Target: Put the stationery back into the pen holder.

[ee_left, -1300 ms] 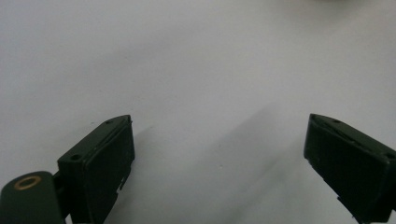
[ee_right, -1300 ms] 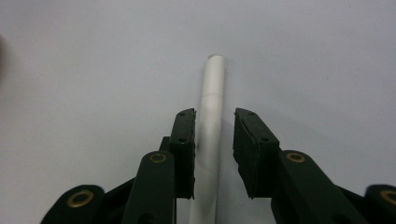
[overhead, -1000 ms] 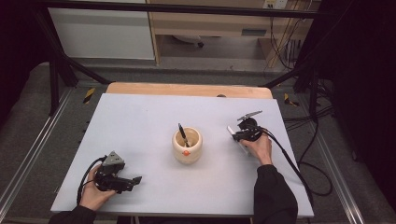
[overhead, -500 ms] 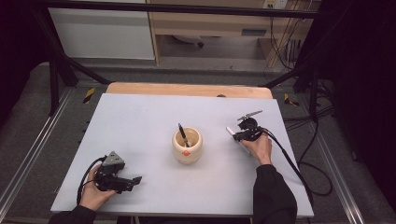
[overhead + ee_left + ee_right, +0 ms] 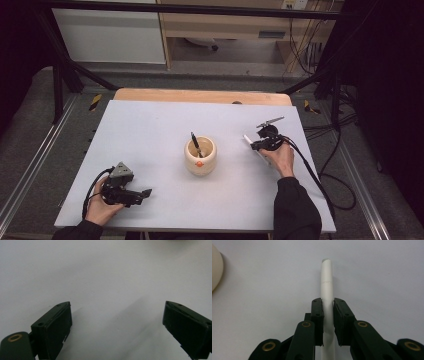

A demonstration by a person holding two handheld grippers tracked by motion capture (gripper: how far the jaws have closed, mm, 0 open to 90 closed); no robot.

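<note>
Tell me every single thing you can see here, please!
Table: one, pale grey top with a wooden strip along its far edge.
Cup: one, cream with an orange mark, at the table's middle.
Dark pen: one, black, standing tilted in the cup.
White pen: one, white, right of the cup, pinched between the right tongs.
Left tongs: one, black, jaws apart with nothing between them, near the table's front left.
Right tongs: one, black, shut on the white pen.
Hands: two, one on each pair of tongs, dark sleeves.
</note>
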